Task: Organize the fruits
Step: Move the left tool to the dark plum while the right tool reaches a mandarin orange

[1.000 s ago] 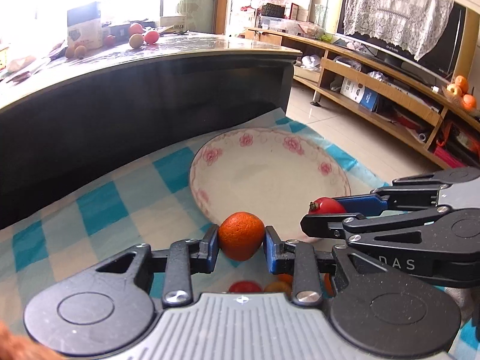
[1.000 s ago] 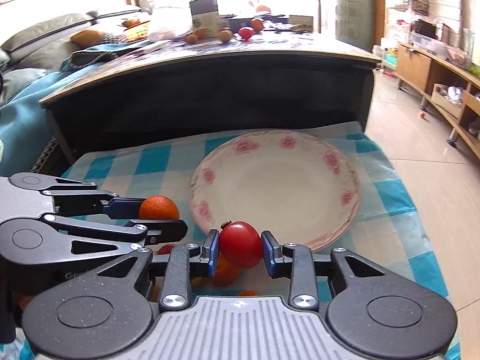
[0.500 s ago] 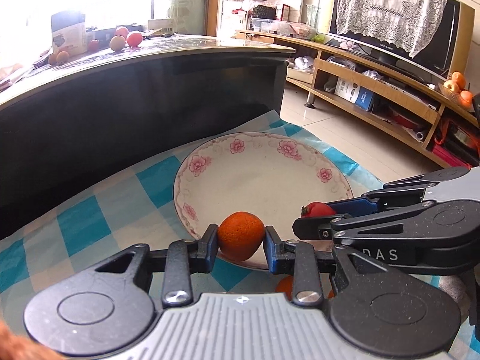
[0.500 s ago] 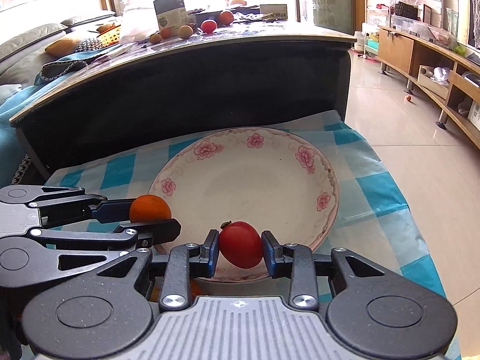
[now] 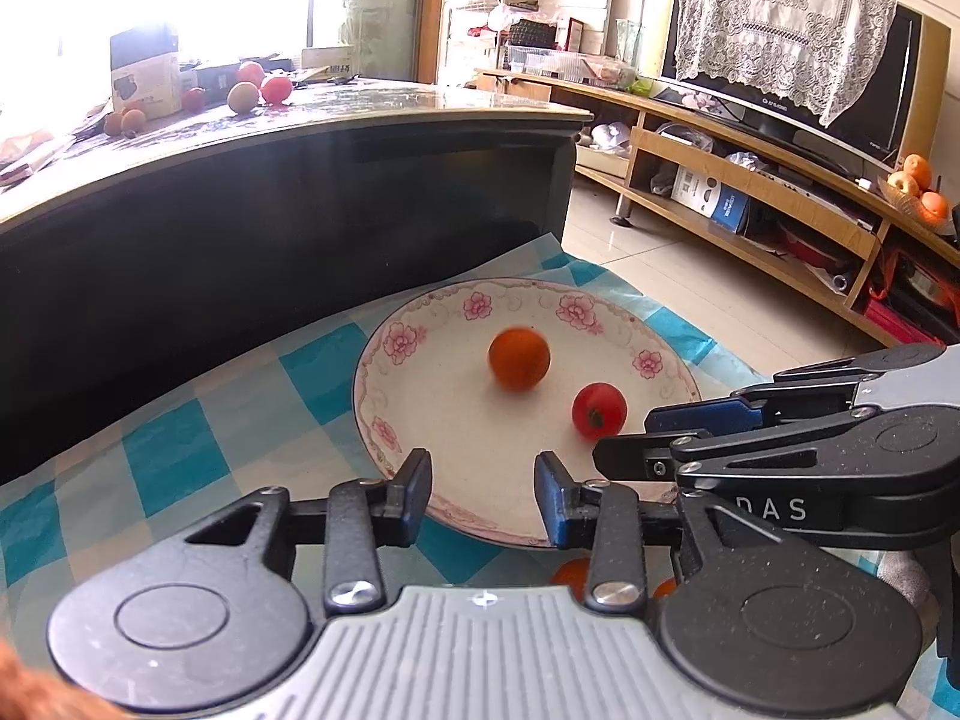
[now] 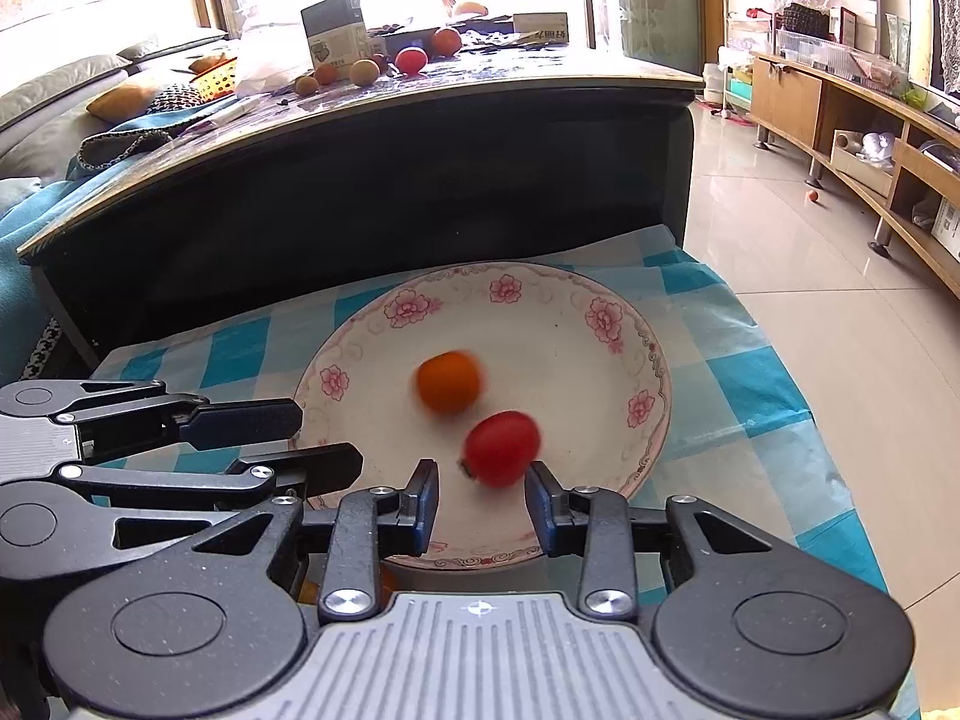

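Note:
An orange tangerine (image 5: 519, 358) and a red tomato (image 5: 599, 410) lie loose in the white flowered plate (image 5: 390, 378) on the blue checked cloth. Both look motion-blurred in the right wrist view: the tangerine (image 6: 449, 381) and the tomato (image 6: 501, 447). My left gripper (image 5: 483, 498) is open and empty over the plate's near rim. My right gripper (image 6: 480, 501) is open and empty just behind the tomato; it also shows in the left wrist view (image 5: 624, 438). The plate also shows in the right wrist view (image 6: 600, 312).
A dark low table (image 5: 270, 192) with several fruits (image 5: 243, 96) and a box on top stands right behind the cloth. More orange fruit (image 5: 570, 576) lies under the grippers, mostly hidden. A wooden TV shelf (image 5: 750, 210) runs along the right, tiled floor between.
Both grippers have opened and let go. The tangerine and the tomato have dropped from the jaws into the plate and are rolling there.

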Demonstrator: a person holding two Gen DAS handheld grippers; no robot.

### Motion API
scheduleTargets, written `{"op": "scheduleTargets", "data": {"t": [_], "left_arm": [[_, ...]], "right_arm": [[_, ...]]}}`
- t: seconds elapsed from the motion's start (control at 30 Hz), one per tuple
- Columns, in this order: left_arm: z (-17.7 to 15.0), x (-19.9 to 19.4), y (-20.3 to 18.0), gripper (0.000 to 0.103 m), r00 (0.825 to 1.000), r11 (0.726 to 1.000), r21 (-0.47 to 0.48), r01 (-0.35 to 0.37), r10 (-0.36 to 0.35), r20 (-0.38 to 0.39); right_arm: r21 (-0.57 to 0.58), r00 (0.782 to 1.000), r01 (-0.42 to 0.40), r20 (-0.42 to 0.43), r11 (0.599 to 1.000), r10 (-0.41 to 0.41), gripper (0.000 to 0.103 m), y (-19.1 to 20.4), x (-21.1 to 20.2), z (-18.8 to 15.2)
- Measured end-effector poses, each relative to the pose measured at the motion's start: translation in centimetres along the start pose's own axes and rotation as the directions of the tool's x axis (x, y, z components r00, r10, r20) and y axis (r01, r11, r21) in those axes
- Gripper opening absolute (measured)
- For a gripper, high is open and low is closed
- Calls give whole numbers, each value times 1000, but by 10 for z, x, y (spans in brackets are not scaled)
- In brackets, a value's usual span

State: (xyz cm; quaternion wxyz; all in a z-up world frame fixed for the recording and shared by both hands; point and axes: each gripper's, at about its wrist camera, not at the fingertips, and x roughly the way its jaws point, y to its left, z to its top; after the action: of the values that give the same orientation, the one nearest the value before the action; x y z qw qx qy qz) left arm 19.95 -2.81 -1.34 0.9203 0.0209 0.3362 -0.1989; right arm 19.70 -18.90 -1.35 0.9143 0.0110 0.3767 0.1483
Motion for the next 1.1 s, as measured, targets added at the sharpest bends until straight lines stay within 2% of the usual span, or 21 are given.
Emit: {"op": "scheduleTargets", "data": {"t": [0.37,0.73,0.97,1.1], "left_arm": [[1,-25,-1,46,999,999,6,37,-37,7],[-26,-60,6,46,996,996,43,76,-74,-50],[-48,-70,15,47,993,995,76,69,-61,-104],[-49,-71,22,47,994,994,93,55,-46,-99]], "right_arm": [[-6,1000,-18,1,1000,18,33,-2,-22,-5],[-8,996,-63,-66,998,62,33,-1,-31,-24],[-25,992,-69,-107,997,66,33,5,-27,-34],[-34,992,-64,-107,997,60,34,8,-25,-34]]}}
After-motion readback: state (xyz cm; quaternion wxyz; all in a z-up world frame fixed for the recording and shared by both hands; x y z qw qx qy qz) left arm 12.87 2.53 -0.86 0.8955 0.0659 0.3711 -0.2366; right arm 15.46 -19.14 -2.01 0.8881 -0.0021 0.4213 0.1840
